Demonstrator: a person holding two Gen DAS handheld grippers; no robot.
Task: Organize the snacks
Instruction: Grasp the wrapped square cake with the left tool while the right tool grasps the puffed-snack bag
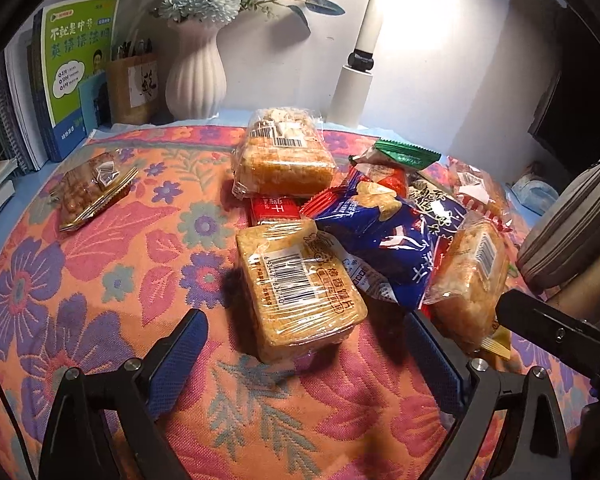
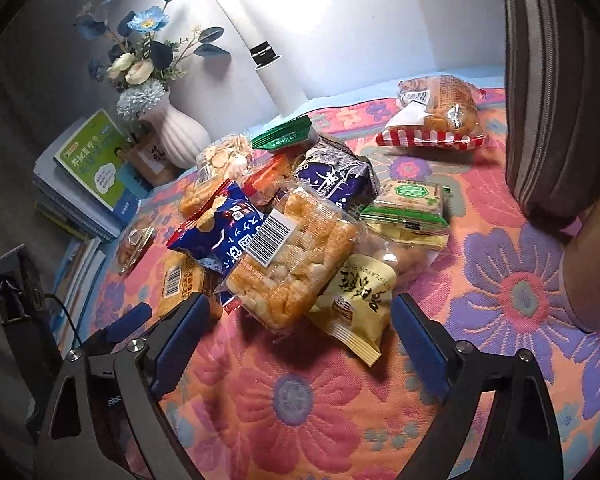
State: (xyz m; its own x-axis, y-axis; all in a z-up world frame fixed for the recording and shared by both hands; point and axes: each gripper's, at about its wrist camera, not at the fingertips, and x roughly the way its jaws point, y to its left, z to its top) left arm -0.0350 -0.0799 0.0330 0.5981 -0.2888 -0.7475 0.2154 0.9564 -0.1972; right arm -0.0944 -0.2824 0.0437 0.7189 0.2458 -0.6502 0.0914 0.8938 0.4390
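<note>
Left wrist view, heaped snack packets [image 1: 380,240], clear-wrapped biscuit pack [image 1: 296,288] nearest

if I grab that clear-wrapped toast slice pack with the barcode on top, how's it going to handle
The toast pack looks blocky and fairly stiff, so it probably lifts without sagging. Its glossy clear wrap may be slippery against the left gripper's pads. The dry slices inside could crack if squeezed hard.
</note>
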